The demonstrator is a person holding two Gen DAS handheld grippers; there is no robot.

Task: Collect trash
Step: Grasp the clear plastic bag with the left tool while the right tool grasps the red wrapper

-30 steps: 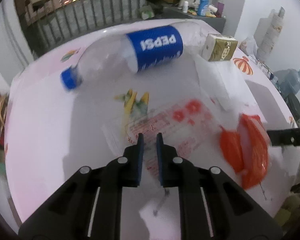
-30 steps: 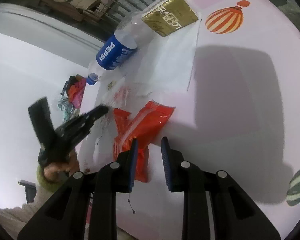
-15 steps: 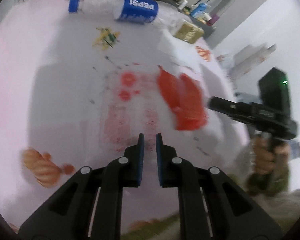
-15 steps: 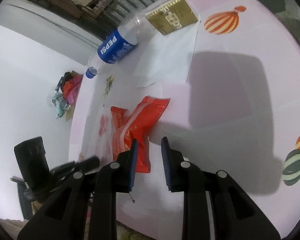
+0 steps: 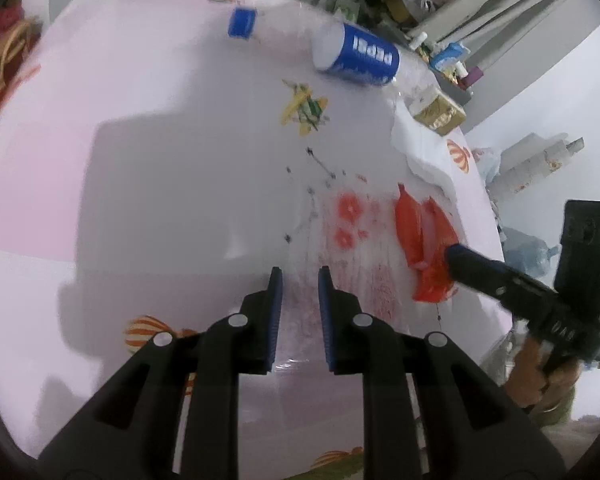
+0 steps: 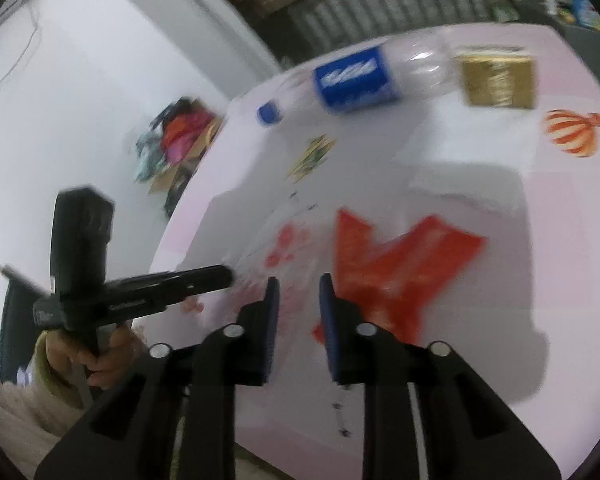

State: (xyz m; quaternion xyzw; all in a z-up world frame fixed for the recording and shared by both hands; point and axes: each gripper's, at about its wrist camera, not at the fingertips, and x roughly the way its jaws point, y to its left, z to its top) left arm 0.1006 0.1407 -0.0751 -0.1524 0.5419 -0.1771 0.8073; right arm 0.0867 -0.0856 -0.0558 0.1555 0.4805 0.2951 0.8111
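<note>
Trash lies on a pink table [image 5: 140, 128]. An orange wrapper [image 5: 420, 236] [image 6: 404, 264] lies near the front edge. A clear wrapper with red print [image 5: 348, 232] [image 6: 284, 248] lies beside it. A Pepsi bottle [image 5: 356, 54] [image 6: 356, 74], a gold carton [image 5: 440, 114] [image 6: 496, 78], white tissue [image 5: 424, 152] and a yellow-green scrap [image 5: 306, 108] [image 6: 312, 156] lie farther back. My left gripper [image 5: 300, 280] is open and empty over the clear wrapper's near end. My right gripper [image 6: 296, 286] is open and empty, its tips at the orange wrapper's near end.
Each view shows the other hand-held gripper: the right one [image 5: 500, 280] and the left one [image 6: 140, 288]. Balloon prints [image 5: 458, 154] dot the tablecloth. Clutter [image 6: 176, 136] lies on the floor left of the table. A railing and a shelf stand behind.
My left gripper has pulled back toward the table's front edge and opened slightly wider. My right gripper has swung left, closer to the orange wrapper and the left gripper.
</note>
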